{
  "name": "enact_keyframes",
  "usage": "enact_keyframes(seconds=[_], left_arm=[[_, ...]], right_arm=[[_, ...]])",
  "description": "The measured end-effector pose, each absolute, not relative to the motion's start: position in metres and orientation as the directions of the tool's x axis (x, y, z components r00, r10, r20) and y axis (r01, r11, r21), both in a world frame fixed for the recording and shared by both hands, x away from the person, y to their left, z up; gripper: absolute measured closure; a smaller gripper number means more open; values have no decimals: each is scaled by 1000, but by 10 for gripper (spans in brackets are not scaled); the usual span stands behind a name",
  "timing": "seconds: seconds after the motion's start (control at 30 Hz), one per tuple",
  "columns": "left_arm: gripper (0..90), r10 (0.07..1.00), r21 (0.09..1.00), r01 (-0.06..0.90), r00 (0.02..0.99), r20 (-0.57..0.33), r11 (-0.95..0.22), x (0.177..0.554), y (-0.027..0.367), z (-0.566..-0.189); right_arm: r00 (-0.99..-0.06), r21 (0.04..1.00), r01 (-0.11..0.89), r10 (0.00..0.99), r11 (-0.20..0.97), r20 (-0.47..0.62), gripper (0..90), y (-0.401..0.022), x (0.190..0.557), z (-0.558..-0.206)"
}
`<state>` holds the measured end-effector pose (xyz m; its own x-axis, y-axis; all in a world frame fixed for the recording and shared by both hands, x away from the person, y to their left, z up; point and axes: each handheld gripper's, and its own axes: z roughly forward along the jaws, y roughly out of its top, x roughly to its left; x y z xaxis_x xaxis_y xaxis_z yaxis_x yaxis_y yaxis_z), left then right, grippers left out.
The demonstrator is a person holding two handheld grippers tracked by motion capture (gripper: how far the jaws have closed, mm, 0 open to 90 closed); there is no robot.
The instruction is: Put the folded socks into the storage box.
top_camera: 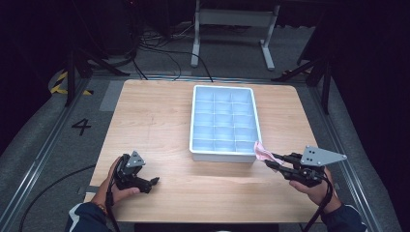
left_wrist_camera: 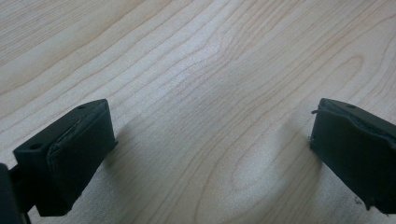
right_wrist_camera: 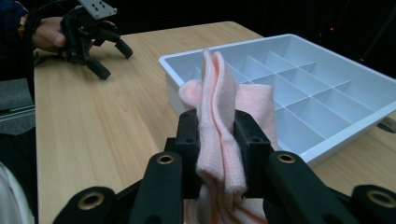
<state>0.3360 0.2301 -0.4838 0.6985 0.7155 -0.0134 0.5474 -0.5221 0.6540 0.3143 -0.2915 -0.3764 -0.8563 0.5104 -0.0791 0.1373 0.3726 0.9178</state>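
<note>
We hold a folded pink cloth [right_wrist_camera: 219, 121] clamped upright in our right gripper [top_camera: 271, 161], just beside the near right corner of the white divided tray [top_camera: 224, 155], which lies ahead and to the left of that gripper. Our left gripper [top_camera: 153, 181], jaws apart and empty, rests on the wooden surface [top_camera: 154, 116], well apart from the tray.

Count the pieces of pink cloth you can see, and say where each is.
1. The pink cloth is clamped in the right gripper, by the white tray's near right corner. None shows inside the tray.
</note>
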Motion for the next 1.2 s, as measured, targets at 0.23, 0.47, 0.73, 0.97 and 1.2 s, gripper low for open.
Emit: enact_keyframes(seconds=[0.23, 0.47, 0.73, 0.97, 1.2], left_arm=[[1, 716, 654, 548, 698, -13, -522, 336, 230, -484], [1, 716, 654, 548, 698, -13, -522, 336, 230, -484], [1, 716, 654, 548, 698, -14, -522, 336, 230, -484], [1, 716, 654, 548, 698, -14, -522, 336, 230, -484], [0, 716, 654, 547, 698, -13, -522, 336, 230, -484]], right_arm=[[-850, 917, 127, 518, 379, -97, 744, -290, 332, -369], [-844, 909, 147, 529, 389, -89, 744, -285, 355, -370], [-851, 889, 154, 515, 431, -102, 744, -273, 376, -373], [-858, 858, 193, 507, 476, -88, 744, -259, 402, -379], [-857, 825, 214, 507, 523, -99, 744, -249, 417, -385]])
